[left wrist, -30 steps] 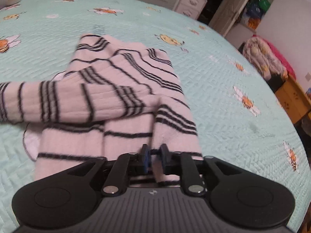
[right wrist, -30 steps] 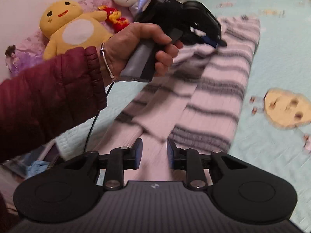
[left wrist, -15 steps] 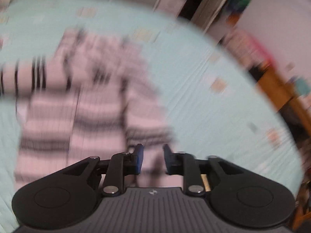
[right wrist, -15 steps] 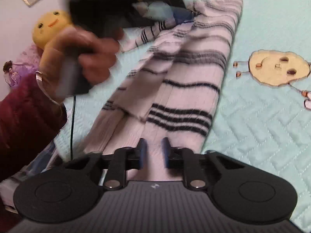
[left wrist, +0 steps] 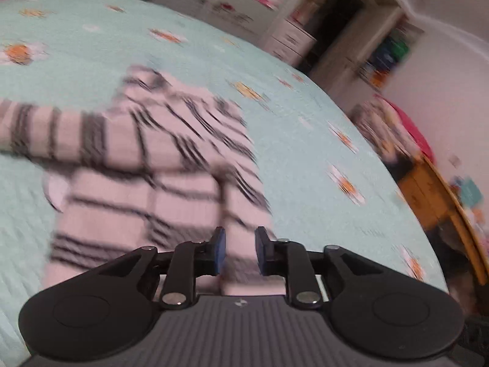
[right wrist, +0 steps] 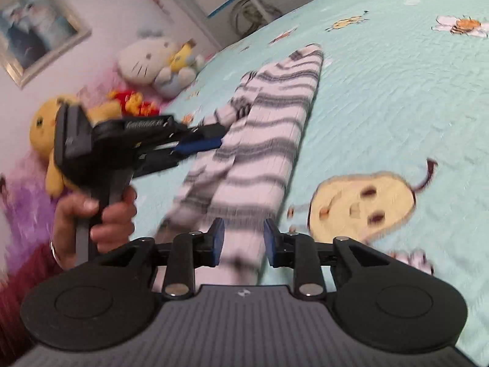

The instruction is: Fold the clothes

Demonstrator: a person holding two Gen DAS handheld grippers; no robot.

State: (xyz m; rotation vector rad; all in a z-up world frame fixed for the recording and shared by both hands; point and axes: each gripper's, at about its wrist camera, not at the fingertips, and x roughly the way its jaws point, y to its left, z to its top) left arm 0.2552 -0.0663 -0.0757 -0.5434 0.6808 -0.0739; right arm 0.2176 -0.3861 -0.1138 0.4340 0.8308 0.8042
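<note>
pink striped sweater (left wrist: 159,165) lying folded lengthwise on the pale green quilt (left wrist: 305,140), one sleeve stretched off to the side. left gripper (left wrist: 240,250) jaws just opened to a narrow gap, above the near hem, nothing pinched. right gripper (right wrist: 243,241) likewise just opened to a narrow gap over the near end of the sweater, pads clear of the cloth.
</note>
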